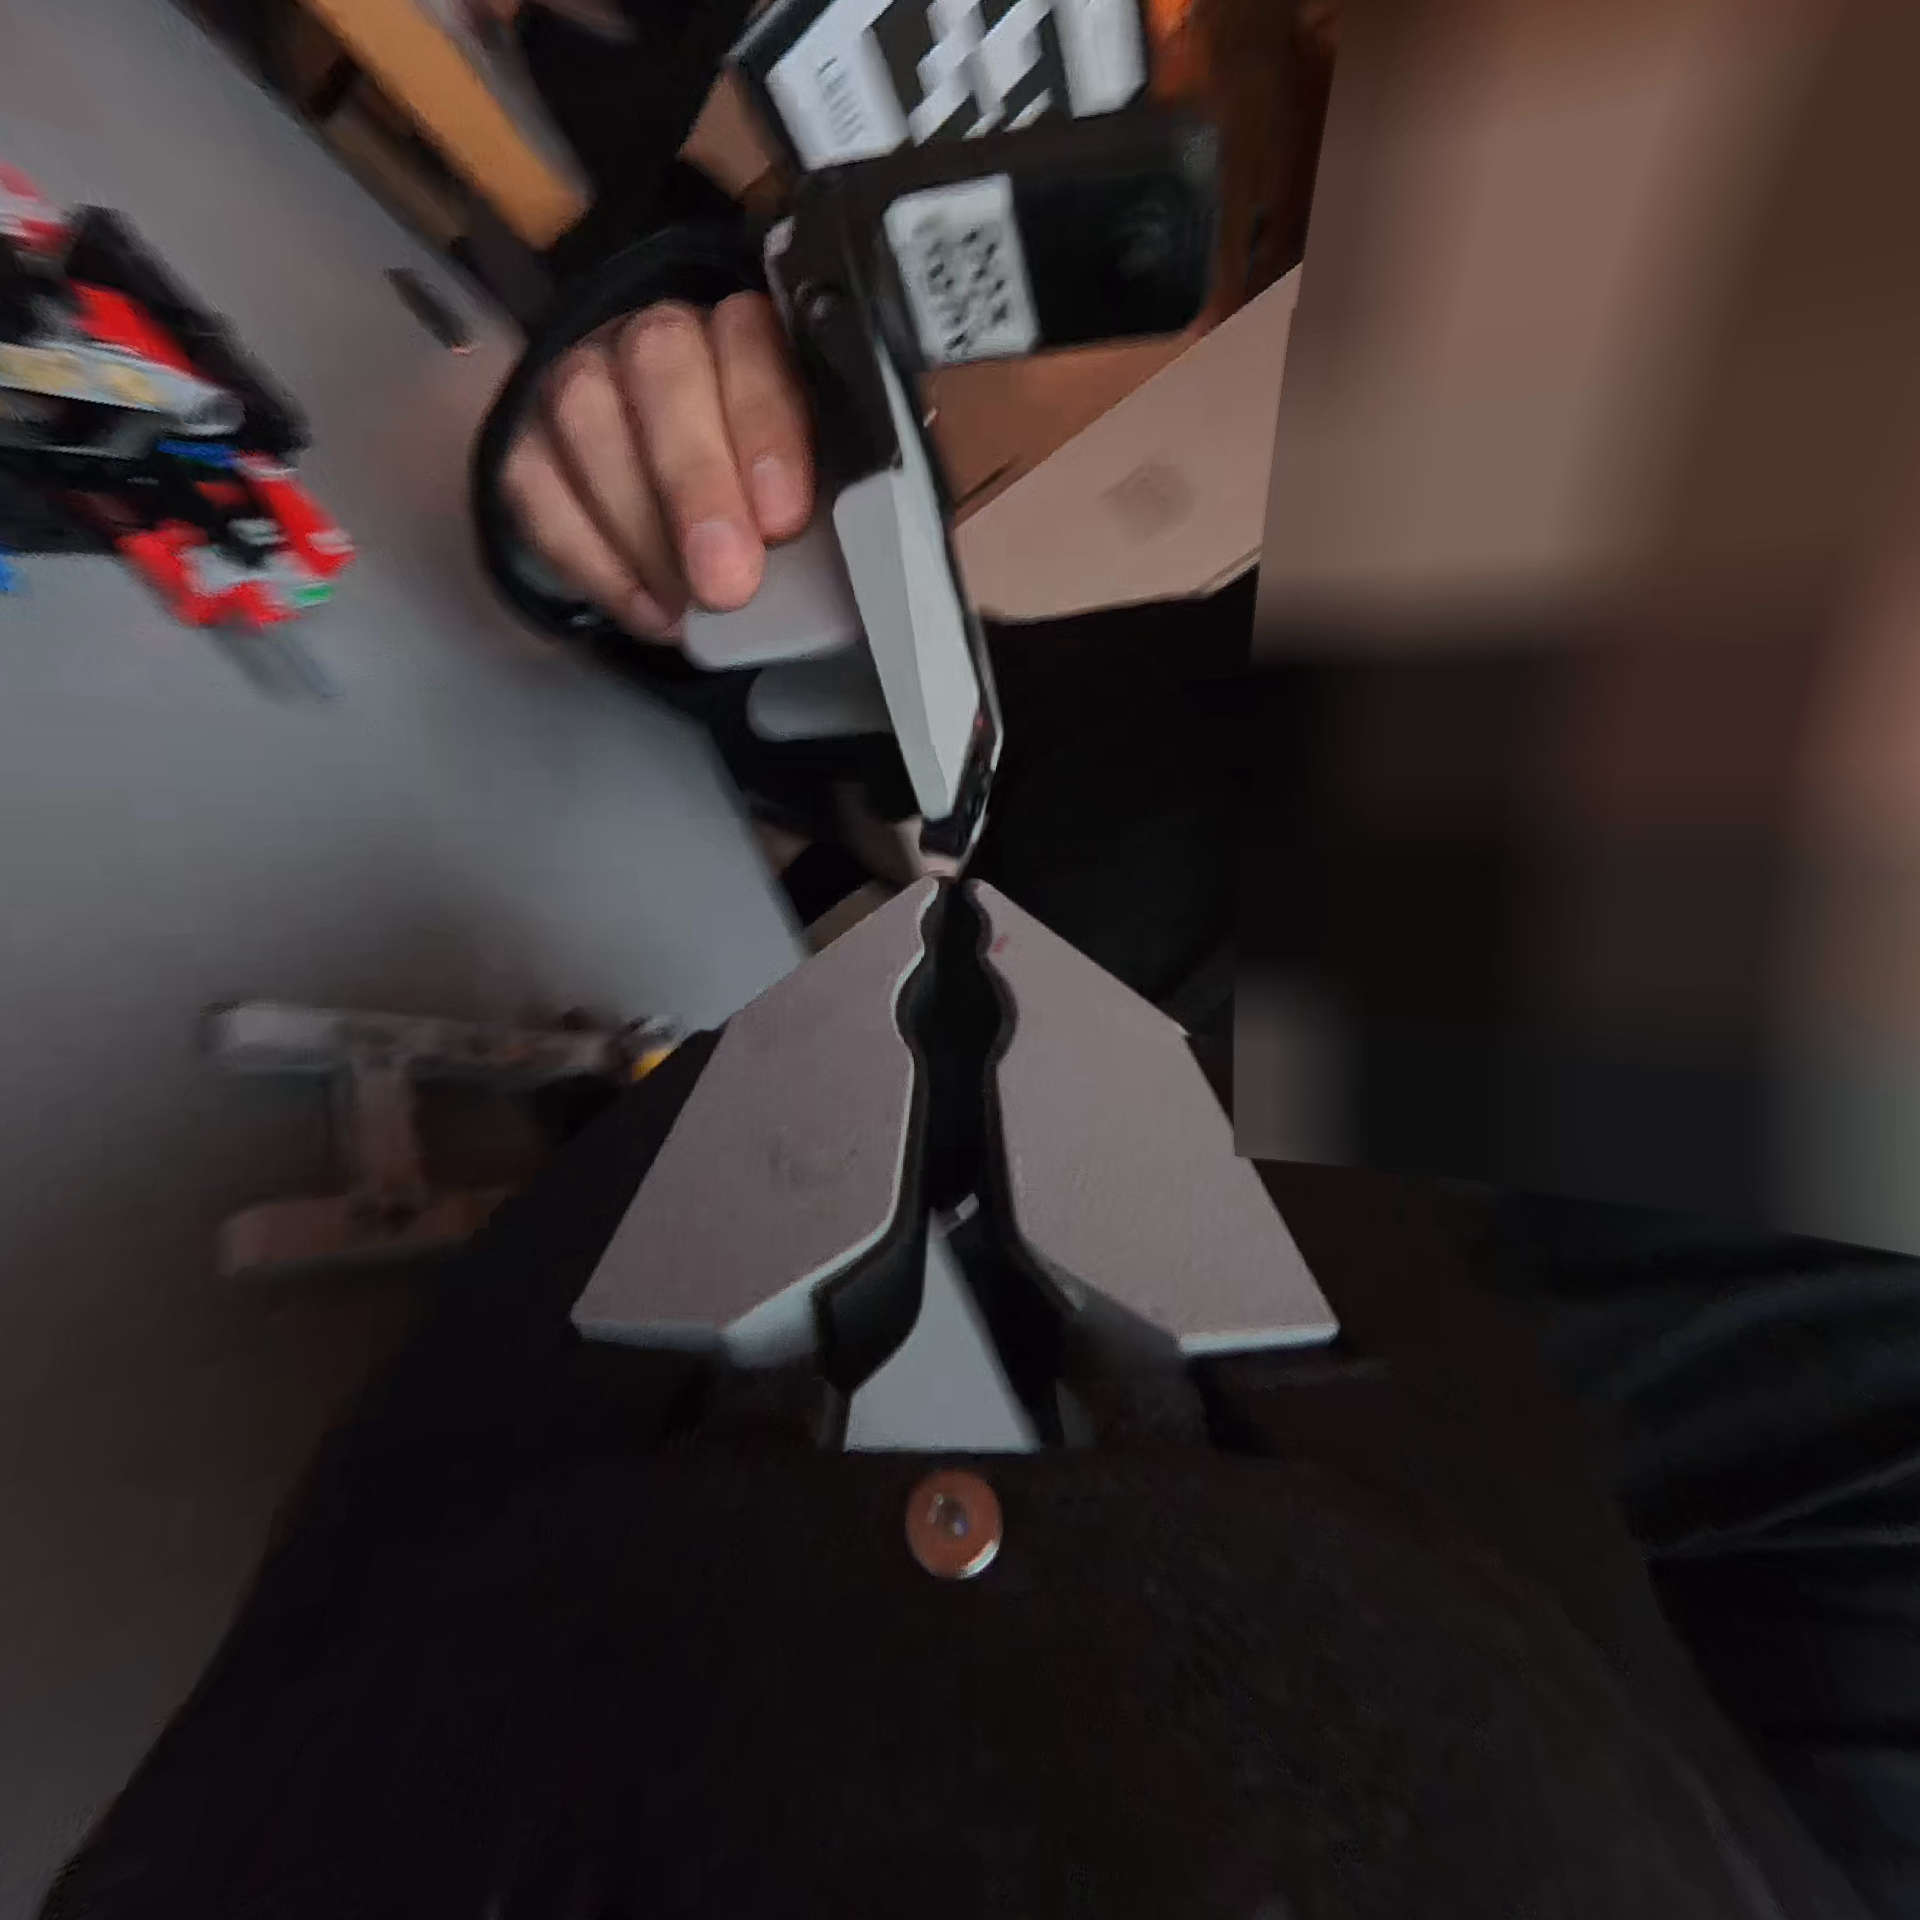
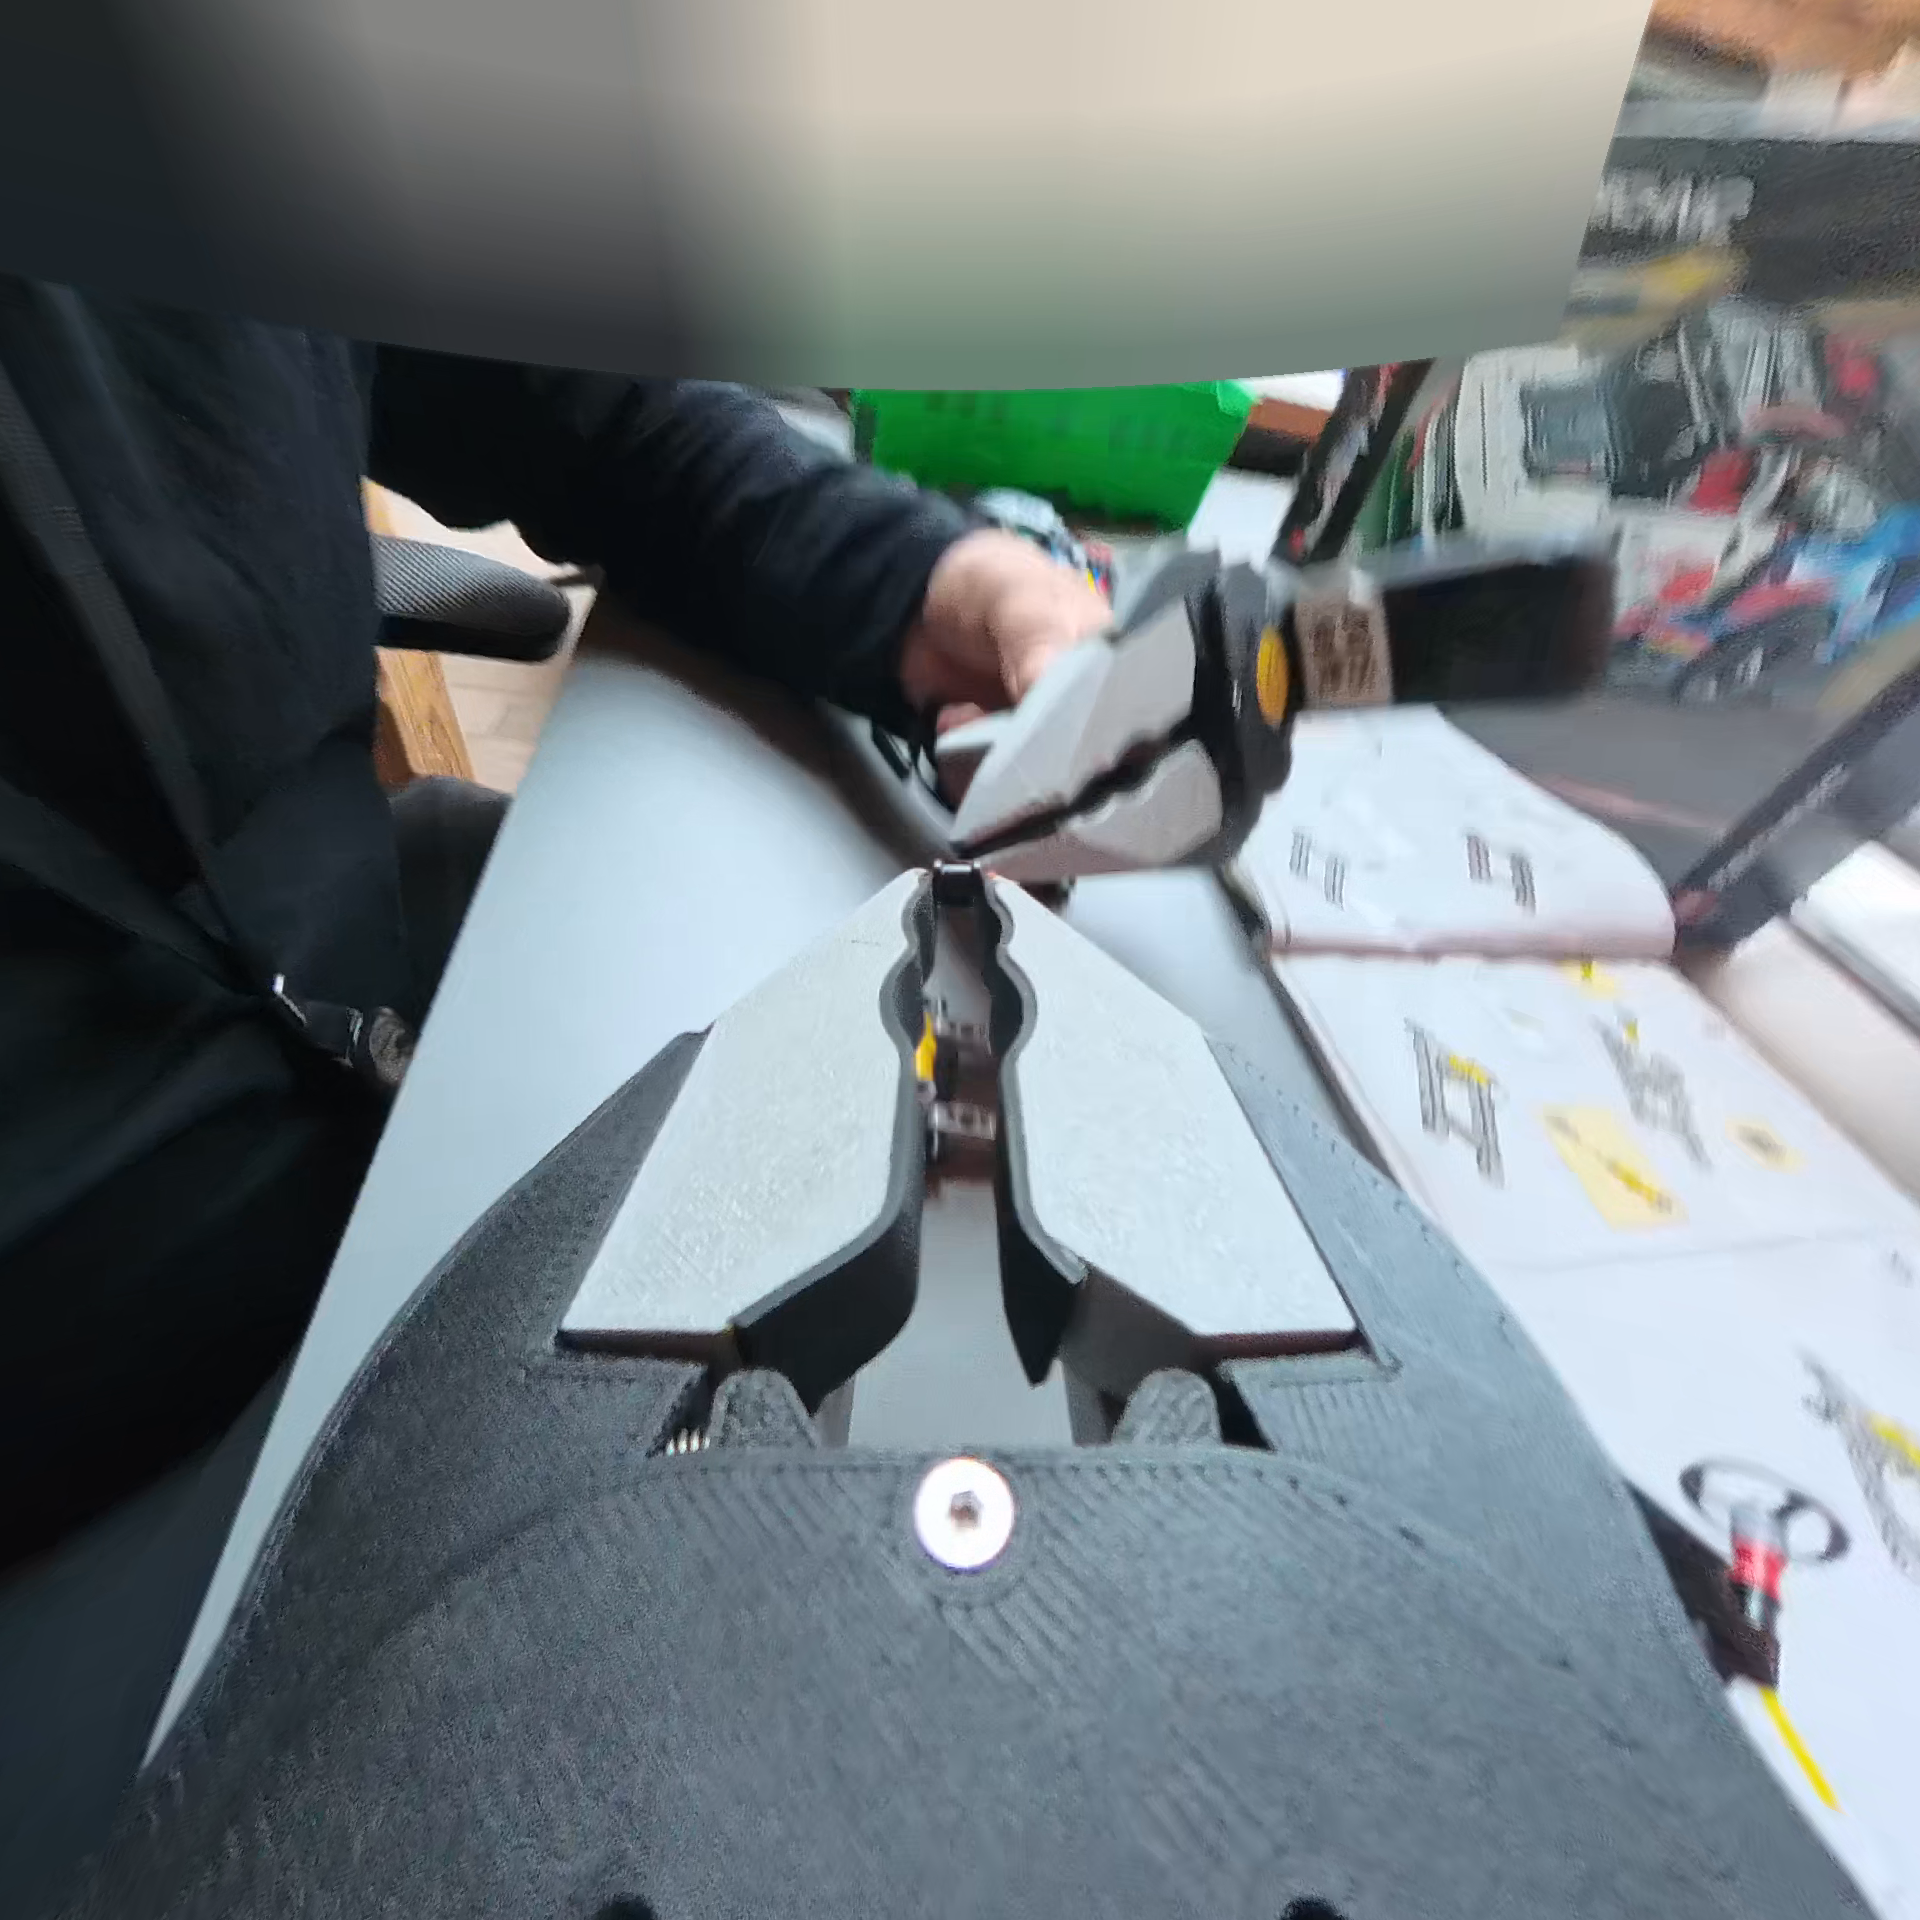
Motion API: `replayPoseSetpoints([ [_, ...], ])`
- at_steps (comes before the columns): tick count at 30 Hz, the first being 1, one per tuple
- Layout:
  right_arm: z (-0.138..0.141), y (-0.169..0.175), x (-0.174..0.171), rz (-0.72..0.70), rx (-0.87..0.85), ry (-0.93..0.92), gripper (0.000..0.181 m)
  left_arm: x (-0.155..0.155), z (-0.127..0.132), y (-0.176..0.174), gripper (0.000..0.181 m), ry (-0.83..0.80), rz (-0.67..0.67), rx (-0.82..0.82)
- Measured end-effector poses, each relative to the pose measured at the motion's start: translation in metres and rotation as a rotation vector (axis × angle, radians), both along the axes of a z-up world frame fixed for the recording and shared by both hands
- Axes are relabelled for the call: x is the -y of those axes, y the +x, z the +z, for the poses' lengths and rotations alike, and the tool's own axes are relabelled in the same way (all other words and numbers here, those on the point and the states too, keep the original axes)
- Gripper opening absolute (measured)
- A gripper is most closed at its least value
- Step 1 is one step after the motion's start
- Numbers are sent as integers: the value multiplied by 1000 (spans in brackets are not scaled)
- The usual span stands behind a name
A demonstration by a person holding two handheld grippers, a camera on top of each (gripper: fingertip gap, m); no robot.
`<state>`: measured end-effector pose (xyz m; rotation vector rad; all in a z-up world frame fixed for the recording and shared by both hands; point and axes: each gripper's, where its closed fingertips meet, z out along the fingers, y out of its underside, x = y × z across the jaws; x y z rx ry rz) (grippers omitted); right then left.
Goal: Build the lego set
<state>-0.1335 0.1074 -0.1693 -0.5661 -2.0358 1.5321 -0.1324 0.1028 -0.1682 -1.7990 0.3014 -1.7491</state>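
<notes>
While both grippers hung tip to tip over the grey table, the right gripper was pinched on a small black lego piece, which sat right at its fingertips with the jaws nearly together. Left gripper had its fingers closed to a thin slit; couldn't tell whether anything was between them. In the right wrist view the left gripper came in from the upper right of the fingers, its tips just beside the black piece, contact unclear. In the left wrist view the right gripper pointed down from above, held by a hand, tip almost meeting the left fingertips. Partly built red and black lego model lay well to the left of the left fingers, blurred. Open instruction booklet lay on the table right of the right fingers
</notes>
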Motion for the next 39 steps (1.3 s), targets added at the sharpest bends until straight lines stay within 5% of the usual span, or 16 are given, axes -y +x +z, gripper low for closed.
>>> replayPoseSetpoints([
  [4,-57,-4,-20,-71,324,92,4,1,-42,-26,25,36,77,-568],
  [12,-89,3,-16,-68,531,141,5,3,-96,-9,31,51,40,-995],
  [39,-85,-3,-13,41,464,179,5,-1,-95,0,28,-7,-46,-993],
])
